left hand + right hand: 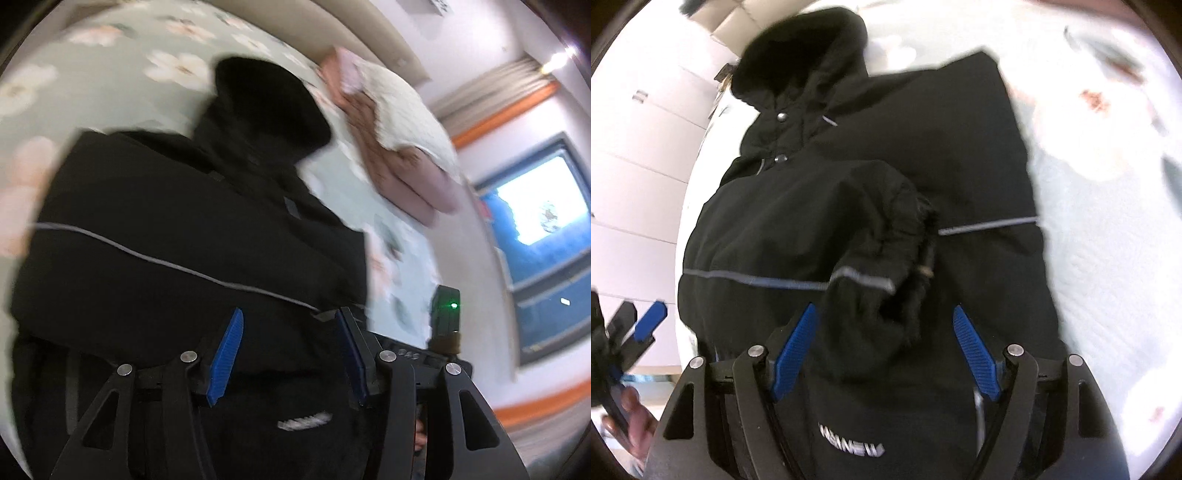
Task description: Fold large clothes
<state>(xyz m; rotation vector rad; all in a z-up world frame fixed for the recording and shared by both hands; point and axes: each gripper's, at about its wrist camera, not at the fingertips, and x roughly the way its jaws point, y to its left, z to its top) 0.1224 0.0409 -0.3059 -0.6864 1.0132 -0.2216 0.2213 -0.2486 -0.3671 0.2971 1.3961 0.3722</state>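
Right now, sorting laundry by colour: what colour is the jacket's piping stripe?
Grey, on the black jacket; stripe clearest from right wrist.

A bulky black hooded winter jacket of padded fabric (871, 206) is lying front-up on the pale floral bedspread, its hood (801, 59) pointing away from the cameras. A thin grey reflective stripe (155, 258) is running across its chest, and two metal snaps (781, 117) are showing below the collar. One sleeve (875, 236), carrying the same grey stripe, is lying folded in over the chest, with its dark furry cuff resting near the middle. White lettering (851, 435) is showing on the near end of that sleeve.
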